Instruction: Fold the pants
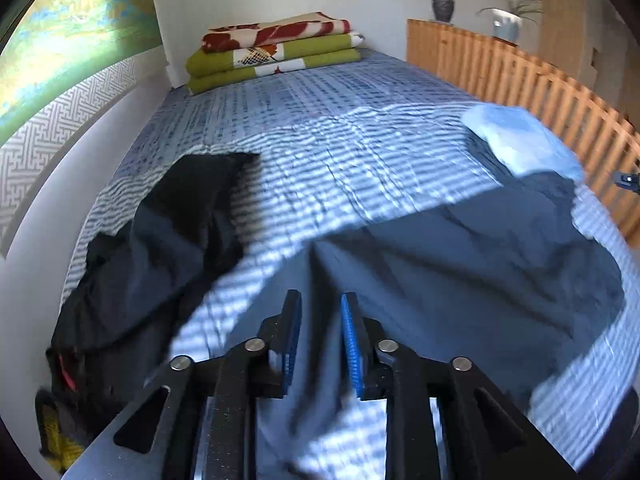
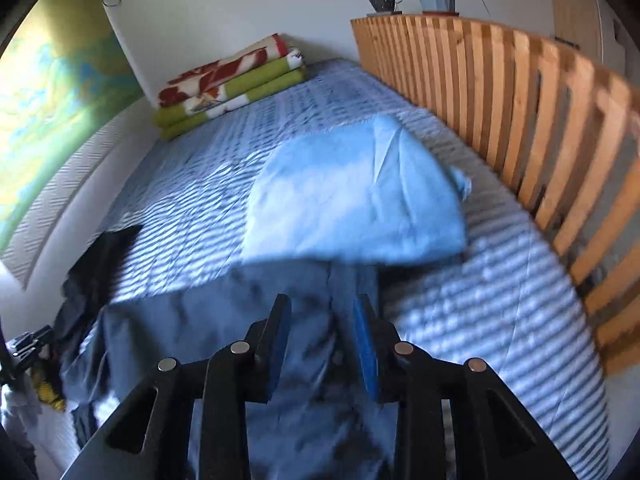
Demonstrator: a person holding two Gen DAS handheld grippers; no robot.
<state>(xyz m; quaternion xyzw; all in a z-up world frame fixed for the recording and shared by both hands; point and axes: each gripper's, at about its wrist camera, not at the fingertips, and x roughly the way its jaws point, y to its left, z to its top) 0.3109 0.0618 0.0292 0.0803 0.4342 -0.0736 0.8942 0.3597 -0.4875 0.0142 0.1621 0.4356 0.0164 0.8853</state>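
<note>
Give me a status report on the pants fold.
Left gripper open, empty. Right gripper open, empty. Blue pants spread on bed. Dark clothes pile alongside, not blocking.

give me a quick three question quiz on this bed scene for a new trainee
1. True or false: the left claw is clamped on the blue pants.
2. Multiple choice: where does the stack of folded blankets lie? A) at the far end of the bed, against the wall B) on the wooden slat rail C) under the pants
3. Fill in: a light blue folded cloth lies just beyond the pants, on the side of the bed nearer the ______.

Key
1. False: the jaws stand apart, above the fabric, gripping nothing.
2. A
3. wooden slat rail
</note>
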